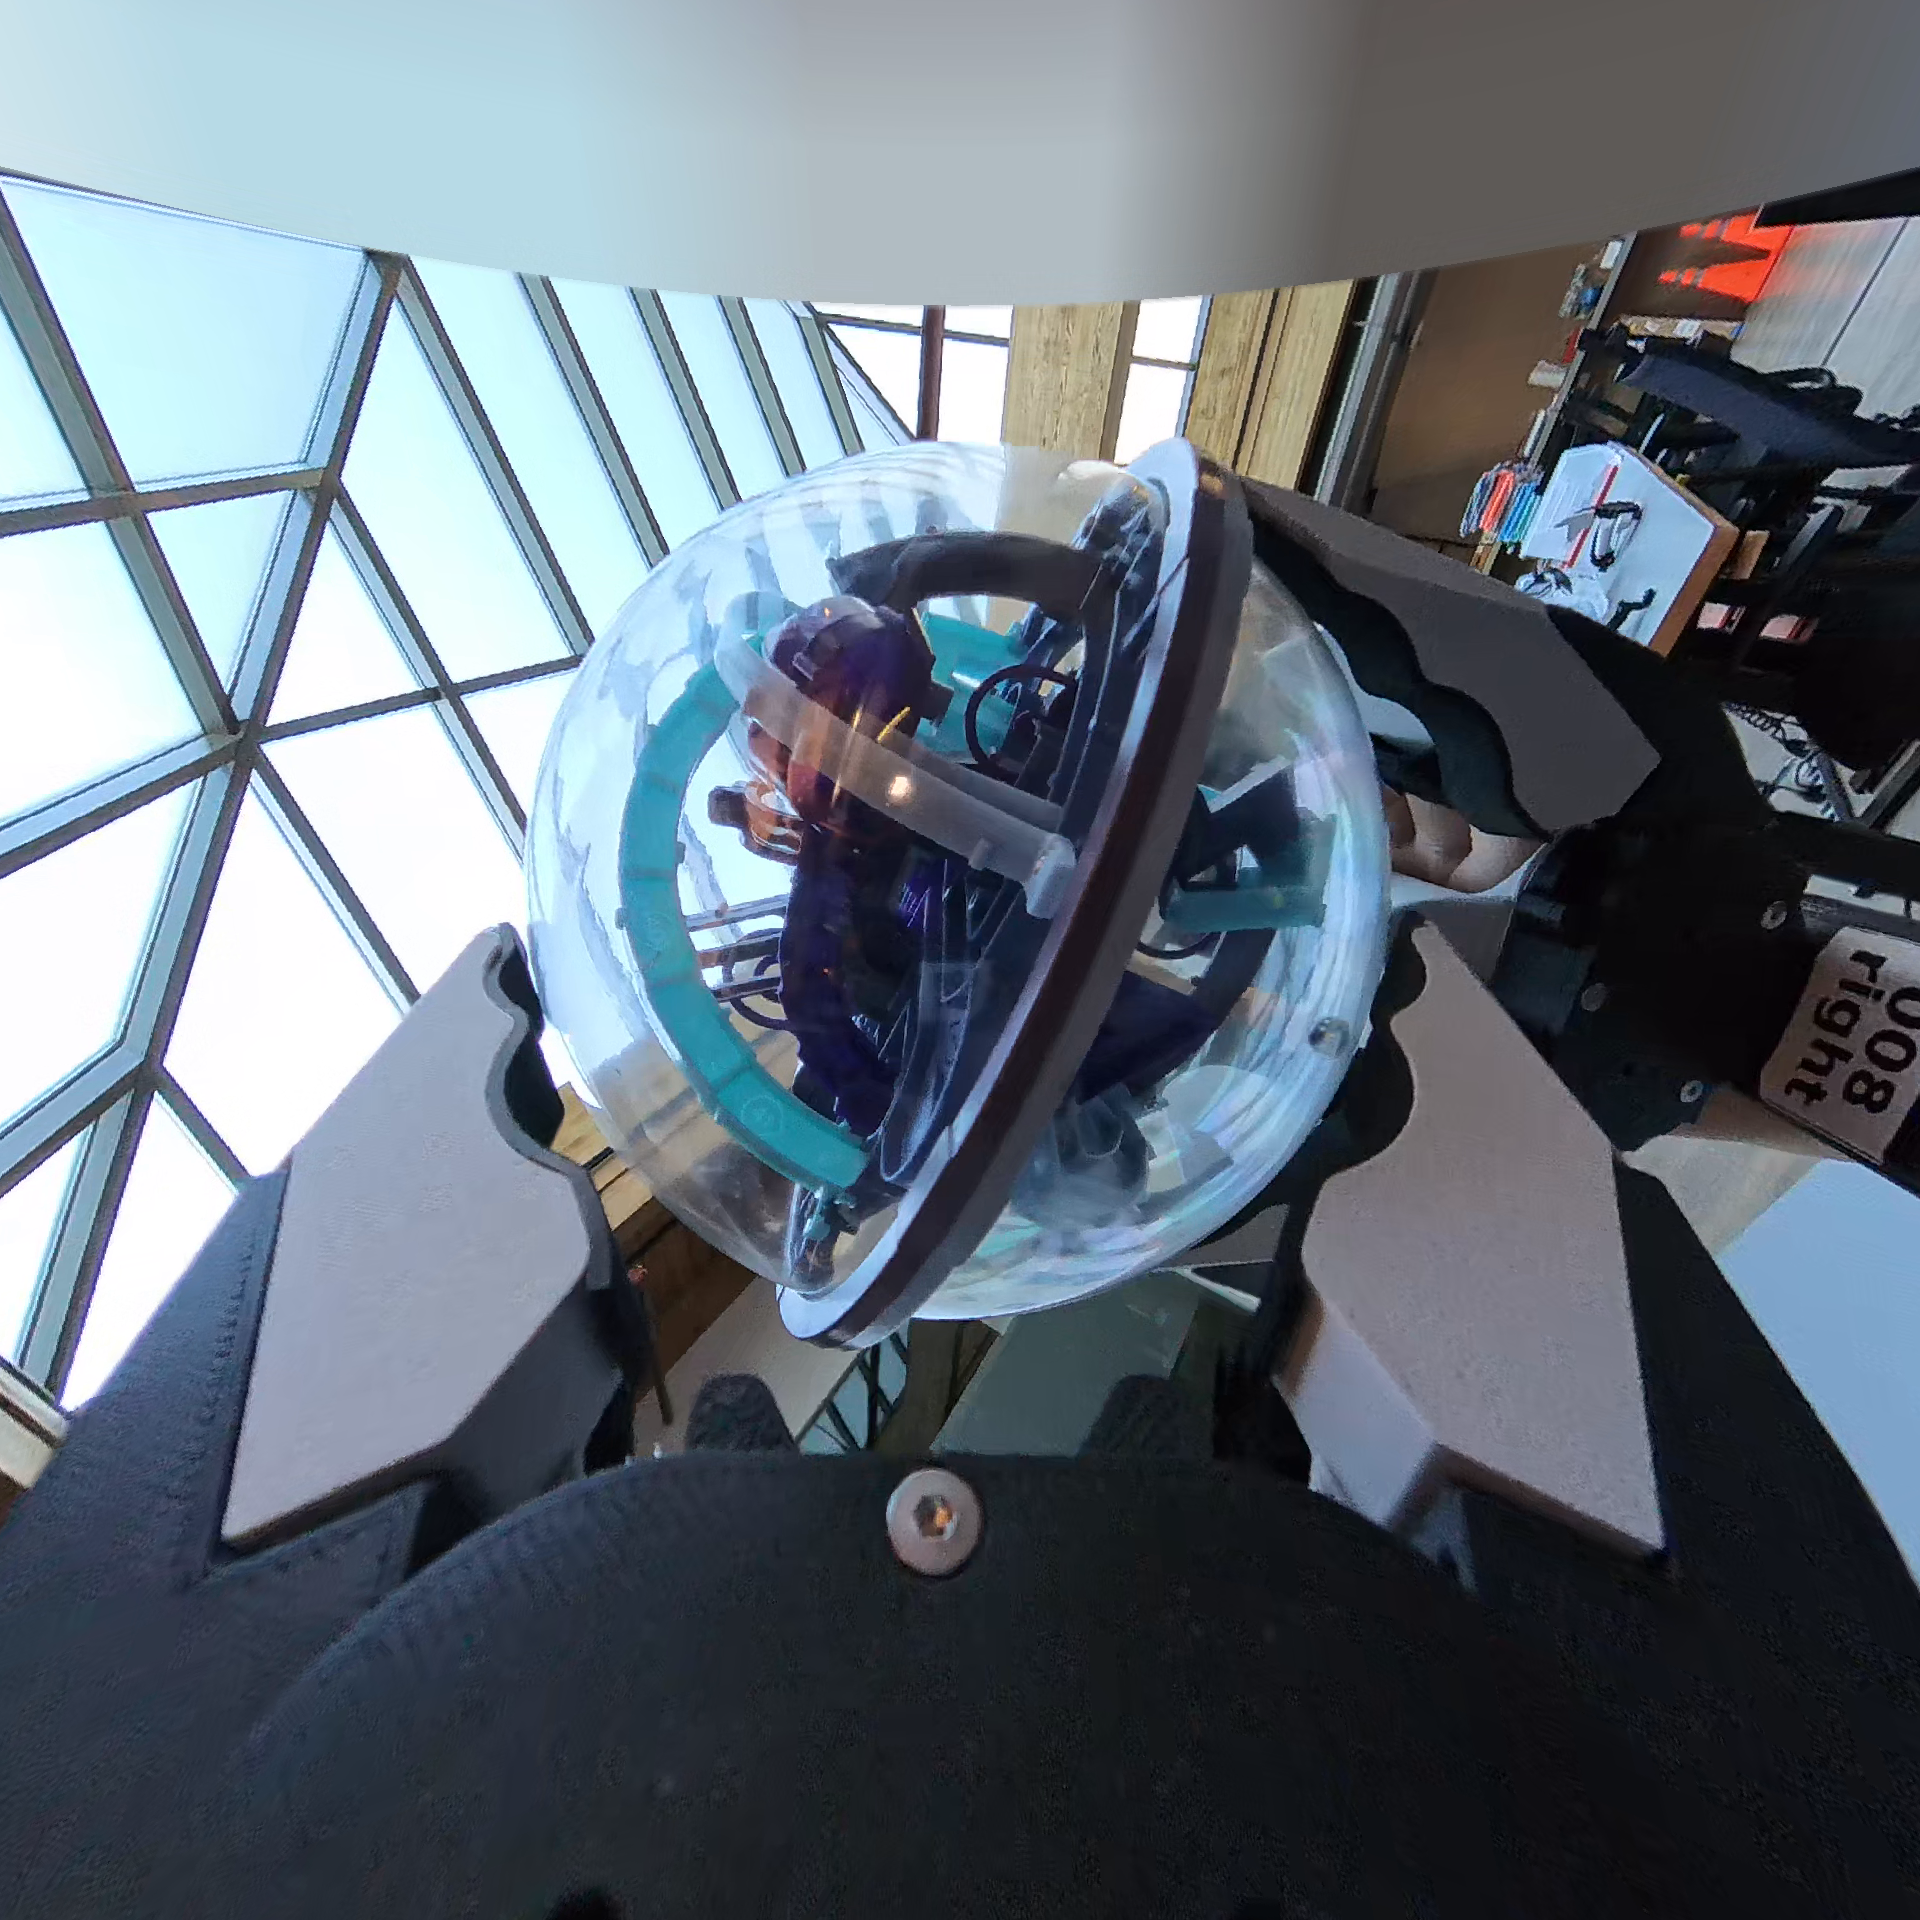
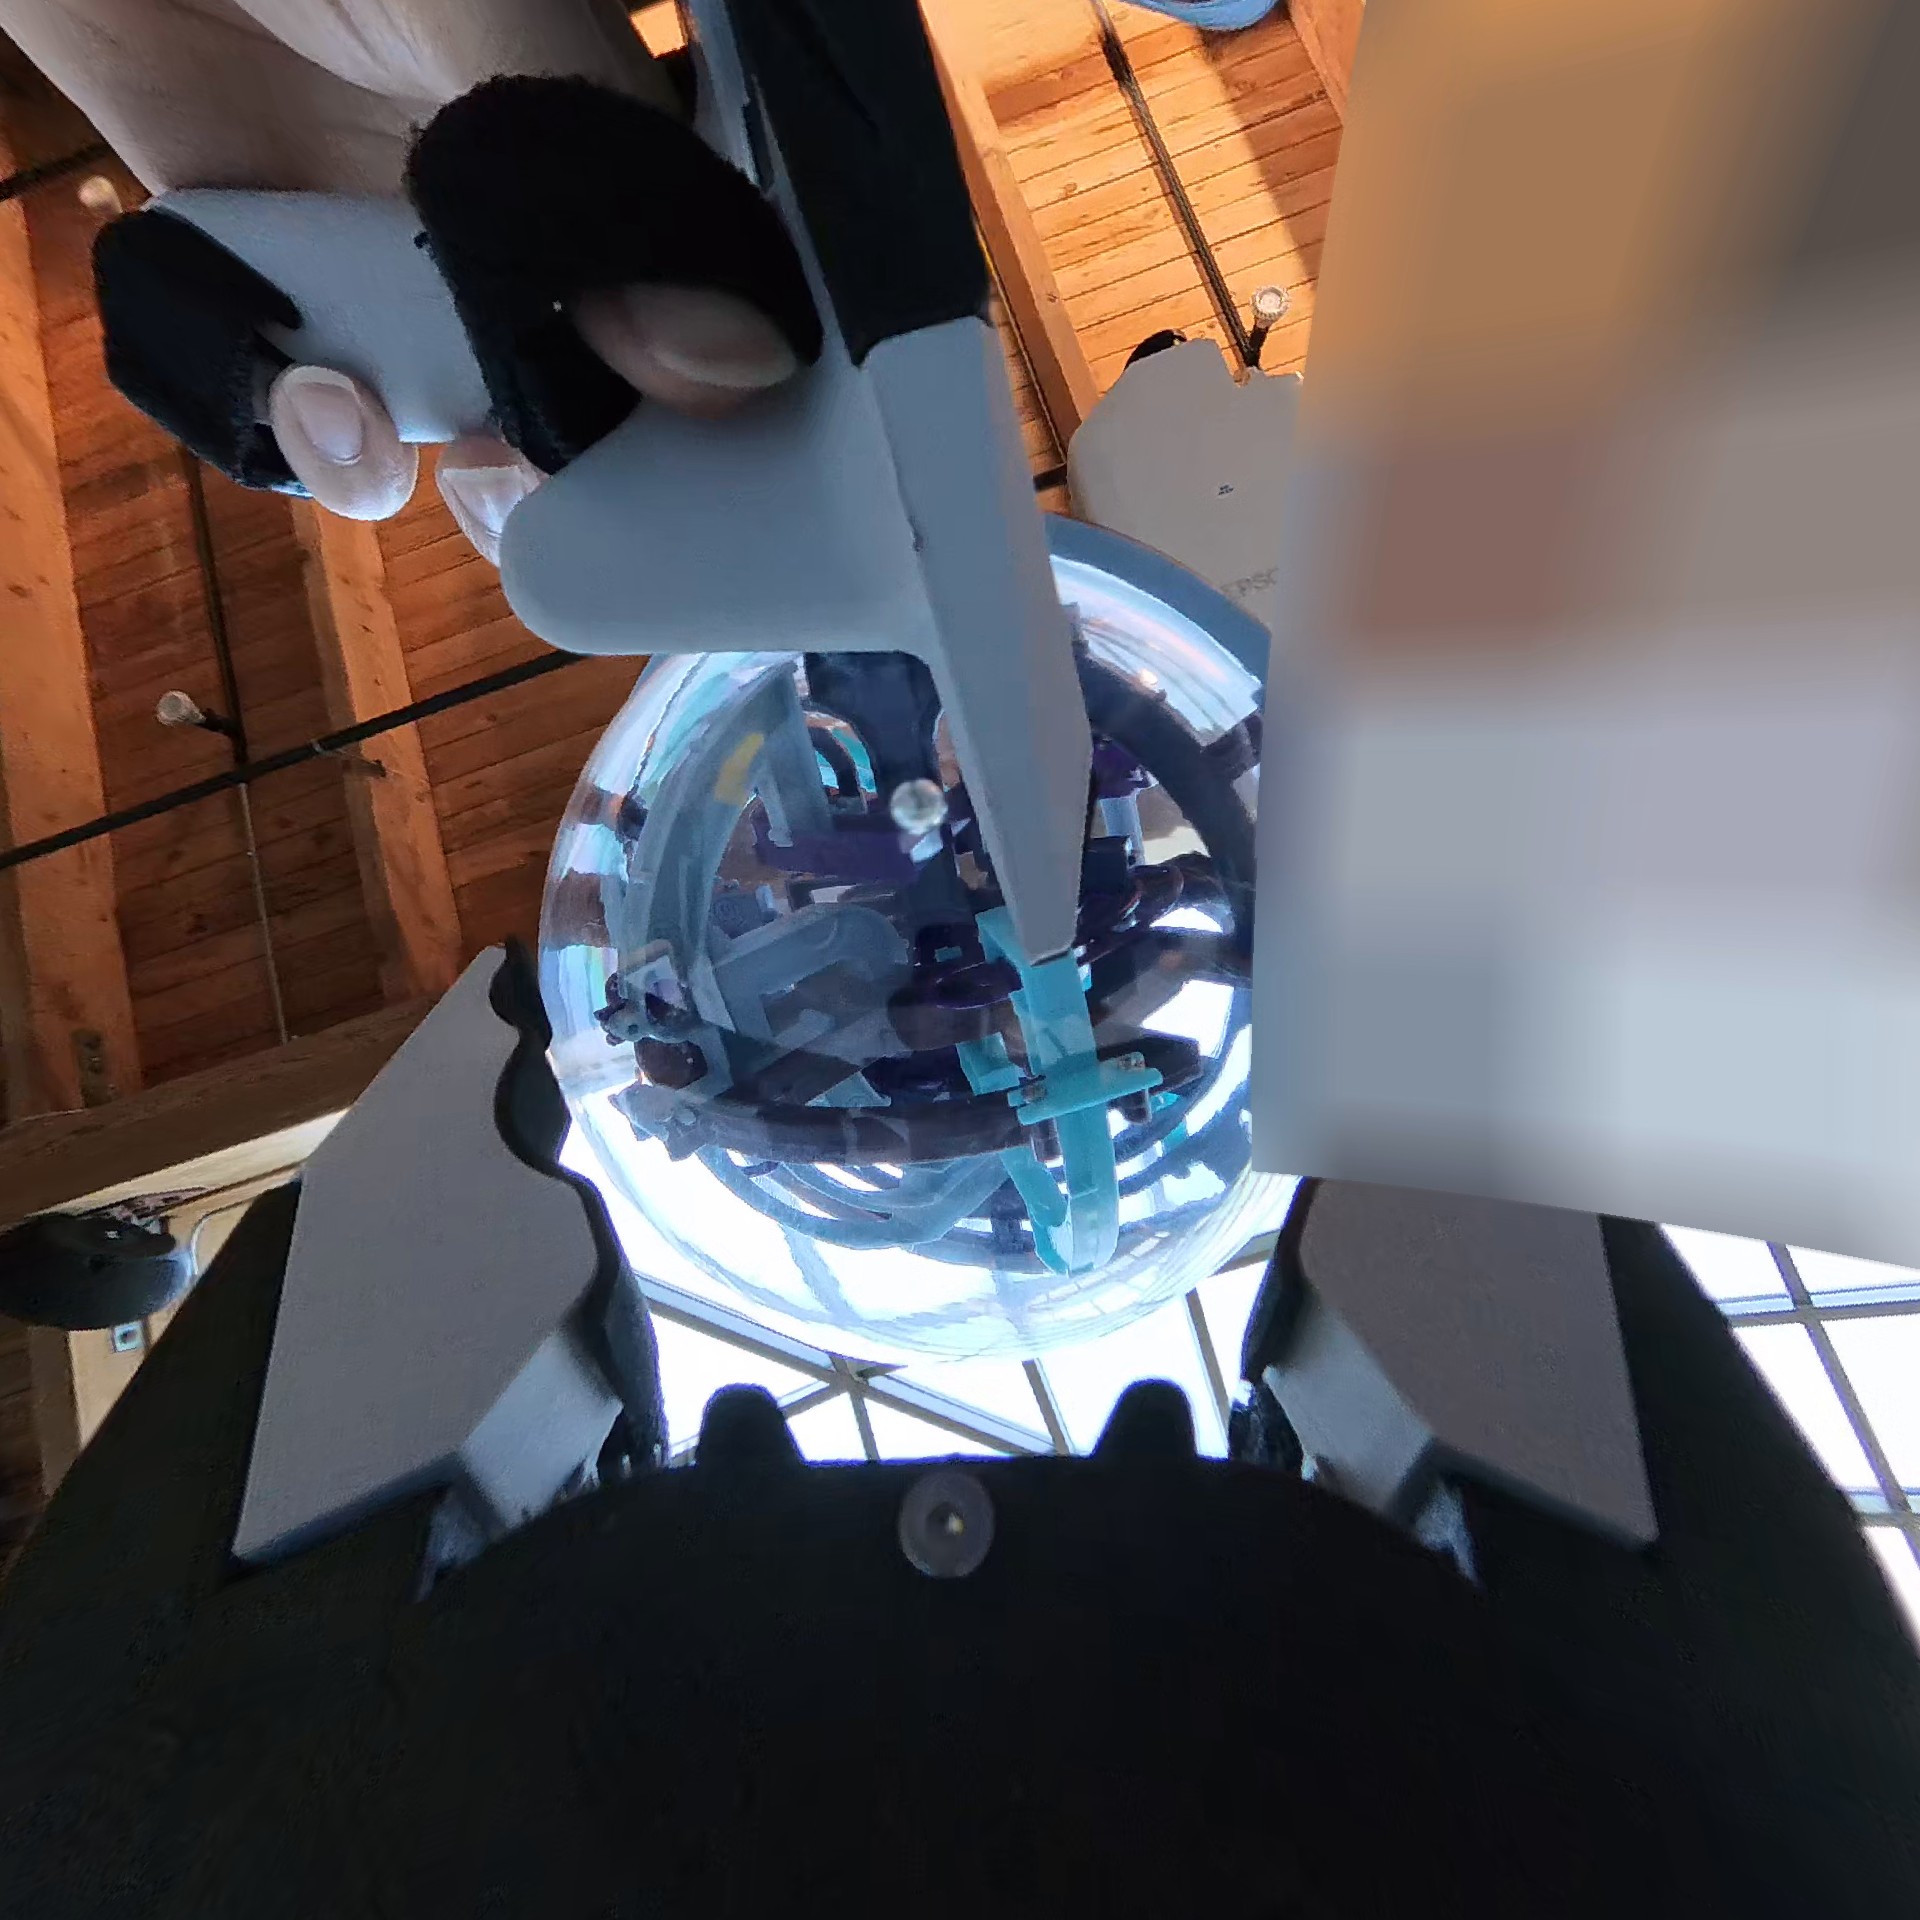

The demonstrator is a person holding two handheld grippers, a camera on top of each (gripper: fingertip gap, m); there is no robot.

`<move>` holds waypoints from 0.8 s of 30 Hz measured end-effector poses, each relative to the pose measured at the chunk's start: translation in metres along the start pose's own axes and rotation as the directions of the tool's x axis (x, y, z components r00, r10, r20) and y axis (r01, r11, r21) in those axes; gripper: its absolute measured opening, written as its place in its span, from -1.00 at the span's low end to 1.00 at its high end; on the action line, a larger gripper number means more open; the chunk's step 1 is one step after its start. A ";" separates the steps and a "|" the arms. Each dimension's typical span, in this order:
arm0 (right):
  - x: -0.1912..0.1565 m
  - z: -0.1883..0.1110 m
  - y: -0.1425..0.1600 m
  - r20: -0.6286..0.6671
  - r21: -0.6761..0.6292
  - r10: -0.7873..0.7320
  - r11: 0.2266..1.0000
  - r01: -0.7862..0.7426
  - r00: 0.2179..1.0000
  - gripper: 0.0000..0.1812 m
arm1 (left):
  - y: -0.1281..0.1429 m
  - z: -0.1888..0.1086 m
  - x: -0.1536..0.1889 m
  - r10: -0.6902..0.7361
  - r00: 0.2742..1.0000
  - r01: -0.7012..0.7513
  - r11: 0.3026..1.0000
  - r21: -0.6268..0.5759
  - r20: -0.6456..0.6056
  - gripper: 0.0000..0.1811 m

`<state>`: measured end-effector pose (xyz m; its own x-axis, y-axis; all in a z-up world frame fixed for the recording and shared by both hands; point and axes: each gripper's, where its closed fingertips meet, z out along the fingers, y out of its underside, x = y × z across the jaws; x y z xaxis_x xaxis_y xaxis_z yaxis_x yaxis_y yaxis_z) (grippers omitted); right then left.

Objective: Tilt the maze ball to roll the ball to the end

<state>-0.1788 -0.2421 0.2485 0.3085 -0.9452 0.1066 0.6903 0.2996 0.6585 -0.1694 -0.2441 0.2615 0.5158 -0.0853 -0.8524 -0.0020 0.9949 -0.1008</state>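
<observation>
The maze ball (image 1: 956, 883) is a clear sphere with teal, purple and black tracks inside and a dark rim around its middle. It is held up in the air between both grippers. My left gripper (image 1: 961, 956) is shut on it from both sides. My right gripper (image 1: 1455, 665) grips it from the upper right in the left wrist view. A small steel ball (image 1: 1327, 1034) sits low against the shell on the right. In the right wrist view my right gripper (image 2: 904, 1039) is shut on the maze ball (image 2: 831, 1039). The steel ball (image 2: 916, 805) shows near the top there. A left gripper finger (image 2: 987, 623) crosses over it.
Both cameras look upward. A skylight with a metal grid (image 1: 260, 675) fills the left, and shelves with gear (image 1: 1662, 468) stand at the right. Wooden ceiling boards and beams (image 2: 260, 727) are overhead. A person's hand with black finger straps (image 2: 623, 312) holds the left gripper.
</observation>
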 end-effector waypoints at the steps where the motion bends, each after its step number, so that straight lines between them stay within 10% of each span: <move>1: -0.001 0.000 -0.001 0.004 0.004 0.003 1.000 -0.003 1.000 0.65 | 0.001 -0.001 0.000 -0.008 1.000 0.008 1.000 0.001 0.001 0.70; 24: 0.000 0.007 -0.014 0.016 0.084 0.074 0.994 -0.075 0.997 0.65 | -0.005 -0.016 -0.007 -0.108 0.993 0.101 0.987 0.127 0.044 0.71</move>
<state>-0.1932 -0.2473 0.2449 0.3486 -0.9223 0.1668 0.6077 0.3579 0.7089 -0.1868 -0.2493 0.2593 0.5501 -0.1894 -0.8133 0.1589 0.9799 -0.1207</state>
